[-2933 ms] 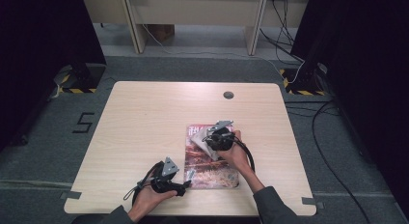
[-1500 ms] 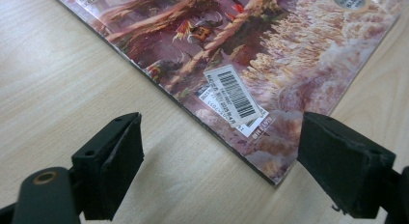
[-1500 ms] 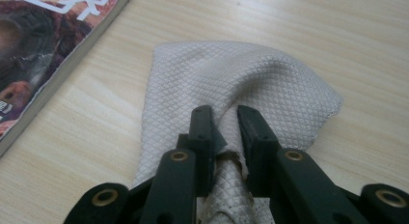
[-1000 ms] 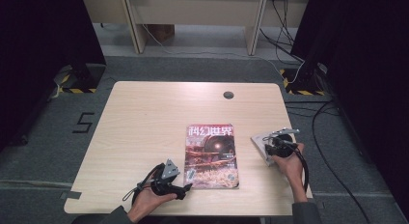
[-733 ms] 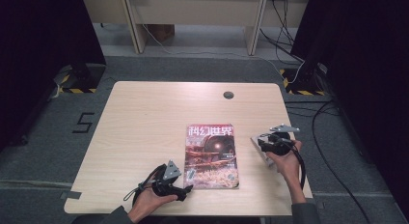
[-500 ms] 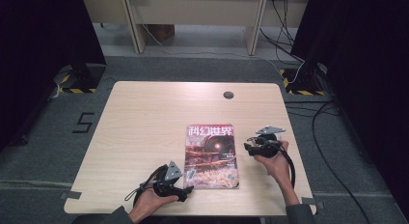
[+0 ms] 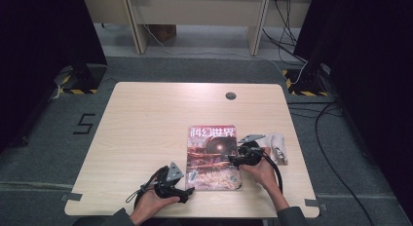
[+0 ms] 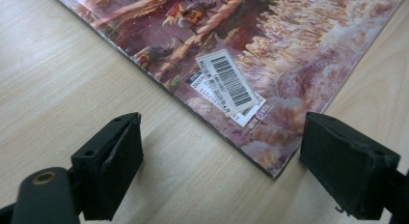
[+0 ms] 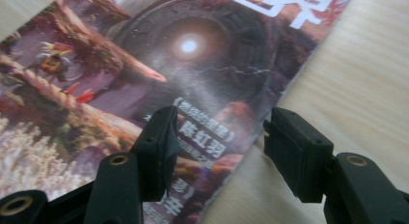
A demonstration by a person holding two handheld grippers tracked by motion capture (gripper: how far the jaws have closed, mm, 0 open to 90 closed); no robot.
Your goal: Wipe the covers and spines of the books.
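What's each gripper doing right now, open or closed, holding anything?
Left gripper: open, holding nothing.
Right gripper: open, just been opening, straddling the magazine edge.

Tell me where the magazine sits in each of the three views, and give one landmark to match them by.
High view: the magazine lies flat on the table, right of centre near the front edge, between the two grippers.
Left gripper view: its lower corner fills the upper right, ahead of the open jaws.
Right gripper view: its cover spreads across the left and centre, its edge running between the open jaws.
Shared landmark: the cover's dark round portal with a bright centre.
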